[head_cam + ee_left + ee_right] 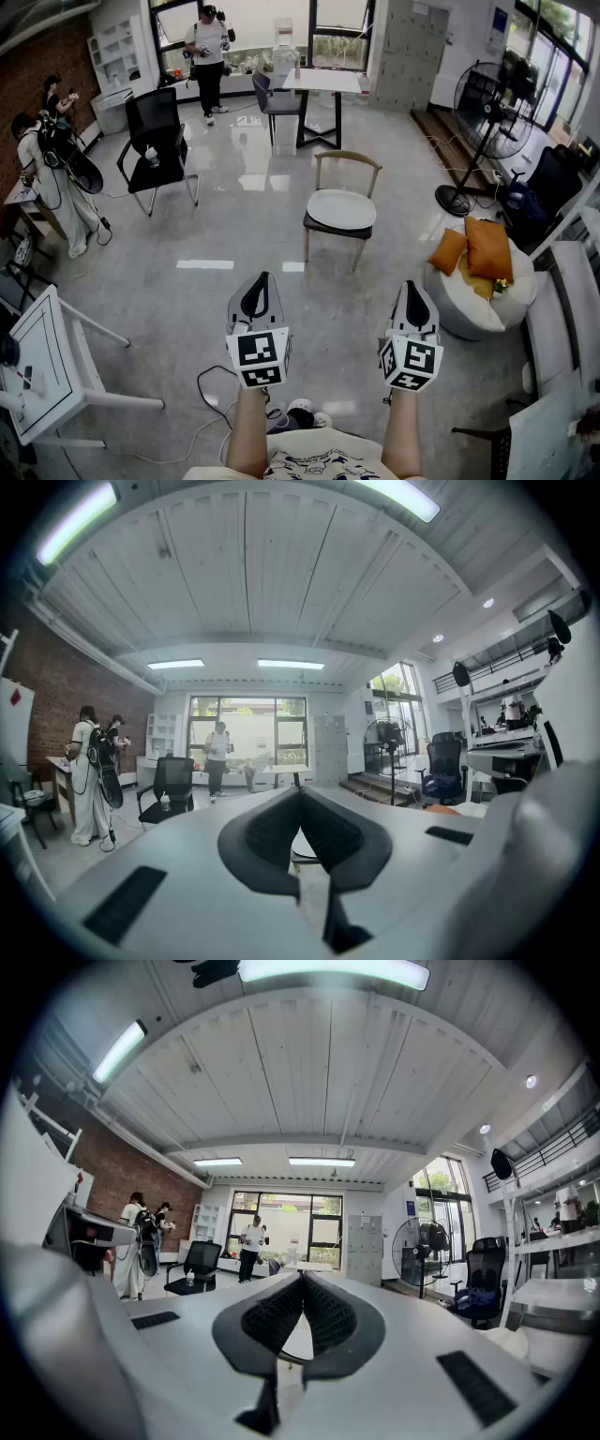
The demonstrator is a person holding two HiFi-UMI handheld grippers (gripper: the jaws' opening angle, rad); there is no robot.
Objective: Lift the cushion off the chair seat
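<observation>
A round white cushion (341, 208) lies on the seat of a wooden chair (348, 161) in the middle of the room, a couple of steps ahead of me. Both grippers are held level in front of my body, well short of the chair and touching nothing. My left gripper (259, 278) is shut with nothing in it, and my right gripper (413, 285) is shut and empty too. In the left gripper view the jaws (300, 792) meet at the tips, with the cushion (302, 844) showing pale behind them. The right gripper view shows its jaws (302, 1278) likewise closed before the cushion (299, 1339).
A black office chair (156, 141) stands at the left, a white table (323, 82) with a grey chair behind. A floor fan (487, 122) and a white pouf with orange pillows (477, 255) are at the right. People stand at the left and back. Cables (214, 383) lie near my feet.
</observation>
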